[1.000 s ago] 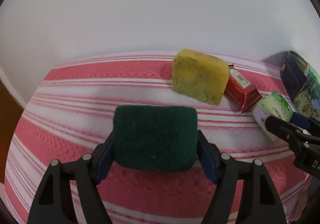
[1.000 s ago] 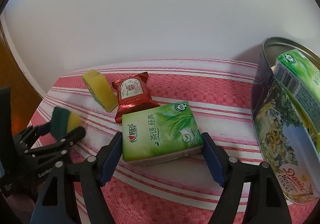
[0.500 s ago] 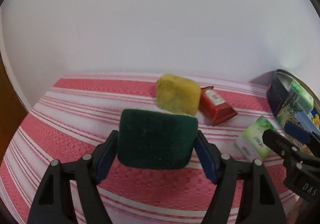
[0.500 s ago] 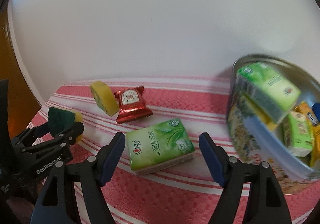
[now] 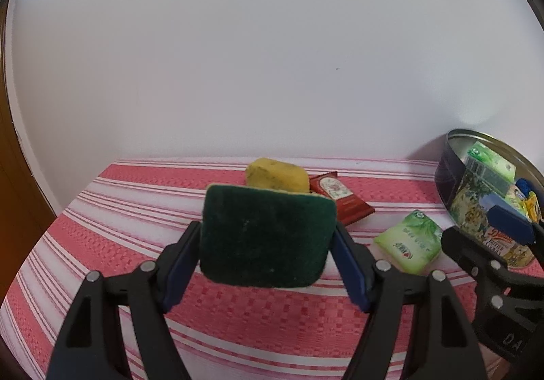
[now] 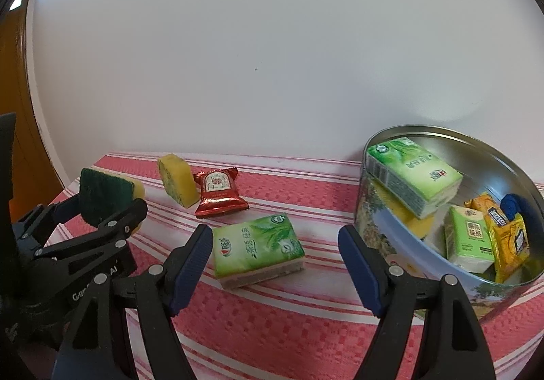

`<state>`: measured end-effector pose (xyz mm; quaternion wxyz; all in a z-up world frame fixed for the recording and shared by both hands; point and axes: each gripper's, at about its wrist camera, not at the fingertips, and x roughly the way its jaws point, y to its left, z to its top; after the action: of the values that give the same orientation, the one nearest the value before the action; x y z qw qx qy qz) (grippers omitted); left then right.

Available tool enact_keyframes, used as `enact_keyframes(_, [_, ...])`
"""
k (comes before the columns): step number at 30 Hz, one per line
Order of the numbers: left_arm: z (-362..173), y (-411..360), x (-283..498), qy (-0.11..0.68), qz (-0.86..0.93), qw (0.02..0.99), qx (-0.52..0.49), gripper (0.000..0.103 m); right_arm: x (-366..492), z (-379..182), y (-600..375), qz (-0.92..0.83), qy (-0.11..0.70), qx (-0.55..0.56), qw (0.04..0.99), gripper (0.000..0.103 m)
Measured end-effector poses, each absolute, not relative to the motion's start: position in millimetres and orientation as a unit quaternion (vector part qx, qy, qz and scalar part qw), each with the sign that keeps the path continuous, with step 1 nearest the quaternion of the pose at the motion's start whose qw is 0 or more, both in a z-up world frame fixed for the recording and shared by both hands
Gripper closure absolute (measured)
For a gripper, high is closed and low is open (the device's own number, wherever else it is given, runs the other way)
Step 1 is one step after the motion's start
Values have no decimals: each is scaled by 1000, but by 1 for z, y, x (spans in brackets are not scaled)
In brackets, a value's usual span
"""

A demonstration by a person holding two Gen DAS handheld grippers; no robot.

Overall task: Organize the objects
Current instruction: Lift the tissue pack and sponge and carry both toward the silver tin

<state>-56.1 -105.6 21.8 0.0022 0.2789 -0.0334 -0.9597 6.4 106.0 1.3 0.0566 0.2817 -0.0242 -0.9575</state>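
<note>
The left gripper (image 5: 267, 244) has its jaws clamped on a fuzzy green-faced scouring sponge (image 5: 267, 227), yellow foam behind, held above the desk (image 5: 102, 210), long axis running across between the jaws. The right gripper (image 6: 275, 257) stands with jaws apart and empty over a glossy green tissue pack (image 6: 258, 249) lying flat beside the round metal tin (image 6: 452, 138).

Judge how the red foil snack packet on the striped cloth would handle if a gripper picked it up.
The red foil packet looks puffed, so it is probably light and would dent under pressure. Its glossy wrapper may slip between pads. Lying flat against the yellow sponge, it seems unlikely to roll.
</note>
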Motion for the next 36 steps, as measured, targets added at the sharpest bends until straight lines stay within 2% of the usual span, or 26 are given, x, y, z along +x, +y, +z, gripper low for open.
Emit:
enact_keyframes(22, [22,-100,-41,1,-959,0,283,29,36,7,130,-963,-21,263,47,24])
enact_keyframes(29, [24,-124,-46,30,-956,22,291,29,19,-1,122,-946,-38,306,99,24])
enact_keyframes(36, [24,-128,-46,33,-956,33,291,29,-25,-18,96,-926,-5,364,105,24])
